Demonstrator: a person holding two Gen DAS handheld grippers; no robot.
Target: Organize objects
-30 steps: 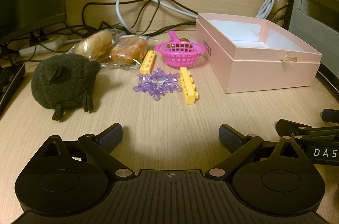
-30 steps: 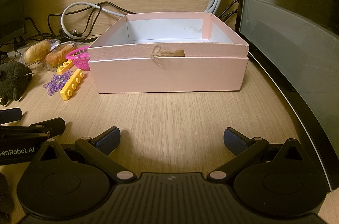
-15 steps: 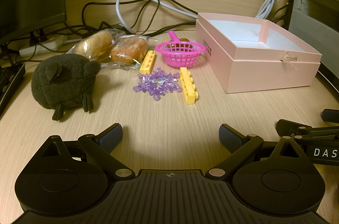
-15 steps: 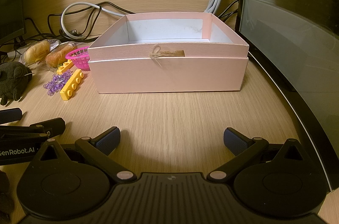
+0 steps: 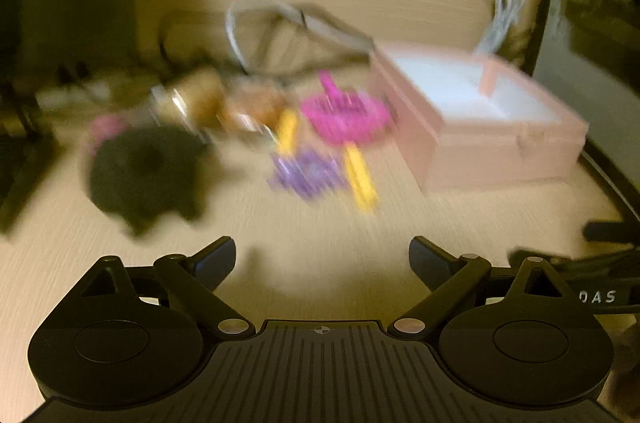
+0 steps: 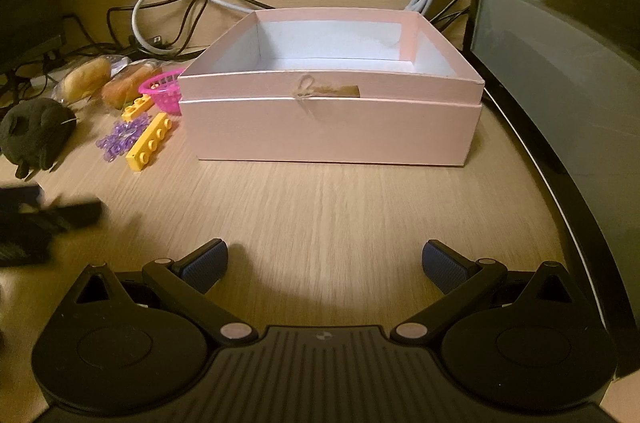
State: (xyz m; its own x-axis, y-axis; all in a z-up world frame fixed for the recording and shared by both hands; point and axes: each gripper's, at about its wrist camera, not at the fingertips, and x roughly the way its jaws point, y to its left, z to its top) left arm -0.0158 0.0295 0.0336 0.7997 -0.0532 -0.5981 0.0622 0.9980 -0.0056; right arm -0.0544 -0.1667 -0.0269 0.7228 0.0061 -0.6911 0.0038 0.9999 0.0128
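Fingers on both the left gripper [image 5: 322,253] and right gripper [image 6: 325,265] are spread wide, holding nothing. Big open pink cardboard box [image 6: 330,121] sits empty mid-desk; left of it, the dark squishy plush toy [image 6: 34,133] looks light, so pinch its body. Smaller stuff: pink plastic basket [image 6: 162,91], rigid yellow toy brick [image 6: 149,147] to grab across its narrow sides, and a probably slippery purple plastic snowflake [image 6: 120,139].
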